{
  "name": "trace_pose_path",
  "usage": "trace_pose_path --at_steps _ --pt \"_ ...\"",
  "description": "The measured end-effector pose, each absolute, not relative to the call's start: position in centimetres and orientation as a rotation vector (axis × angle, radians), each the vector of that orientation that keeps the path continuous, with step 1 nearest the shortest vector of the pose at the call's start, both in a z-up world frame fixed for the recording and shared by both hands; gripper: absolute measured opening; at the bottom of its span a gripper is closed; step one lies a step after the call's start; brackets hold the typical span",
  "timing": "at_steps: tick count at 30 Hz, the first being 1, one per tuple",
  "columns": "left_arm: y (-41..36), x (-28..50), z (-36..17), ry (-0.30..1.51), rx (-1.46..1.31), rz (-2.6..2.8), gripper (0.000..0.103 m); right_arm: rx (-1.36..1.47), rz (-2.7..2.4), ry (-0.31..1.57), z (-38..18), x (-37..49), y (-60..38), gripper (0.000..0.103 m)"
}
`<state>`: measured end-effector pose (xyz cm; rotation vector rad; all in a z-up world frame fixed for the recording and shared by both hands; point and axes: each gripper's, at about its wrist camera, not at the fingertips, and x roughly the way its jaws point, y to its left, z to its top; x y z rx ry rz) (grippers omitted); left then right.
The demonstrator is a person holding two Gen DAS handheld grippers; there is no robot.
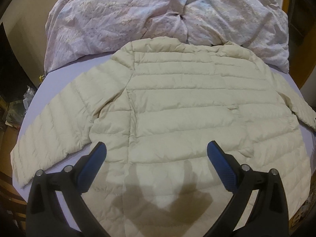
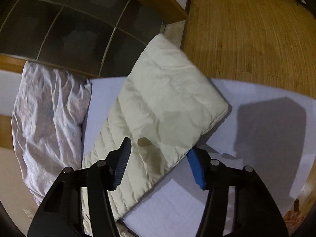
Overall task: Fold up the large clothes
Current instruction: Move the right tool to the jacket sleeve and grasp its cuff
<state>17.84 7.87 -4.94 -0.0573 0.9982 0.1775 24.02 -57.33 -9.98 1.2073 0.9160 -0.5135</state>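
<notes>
A cream quilted puffer jacket (image 1: 177, 102) lies spread flat, back up, on the lavender bed sheet (image 1: 59, 75), with its sleeves out to both sides. My left gripper (image 1: 157, 143) hovers over the lower back of the jacket. It is open wide and holds nothing. In the right wrist view one sleeve (image 2: 167, 102) runs diagonally across the sheet (image 2: 177, 207). My right gripper (image 2: 160, 145) straddles this sleeve with a blue pad on either side of it. The right-hand pad (image 2: 194, 165) sits at the sleeve's edge, and no squeeze shows in the fabric.
A crumpled pale pink duvet (image 1: 138, 19) is bunched at the far end of the bed, beside the jacket's collar (image 2: 49, 108). Wooden floor (image 2: 246, 29) lies past the bed's edge. A dark panelled surface (image 2: 69, 23) is behind the bed. Clutter (image 1: 19, 106) sits low on the left.
</notes>
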Motion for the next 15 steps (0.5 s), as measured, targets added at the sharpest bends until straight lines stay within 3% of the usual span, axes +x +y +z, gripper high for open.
trace_pose_path --at_steps 5,10,15 --pt "8.0 18.2 -5.4 1.007 -0.054 0.184 0.101 1.157 -0.581 0.905 -9.9 24.3 -58.5 0.044" --pt "8.2 18.6 -5.5 1.010 -0.045 0.187 0.101 1.064 -0.623 0.928 -10.0 25.3 -58.4 0.015" --pt "8.3 18.9 -5.7 1.013 -0.035 0.194 0.101 0.938 -0.613 0.913 -8.2 26.7 -57.2 0.006"
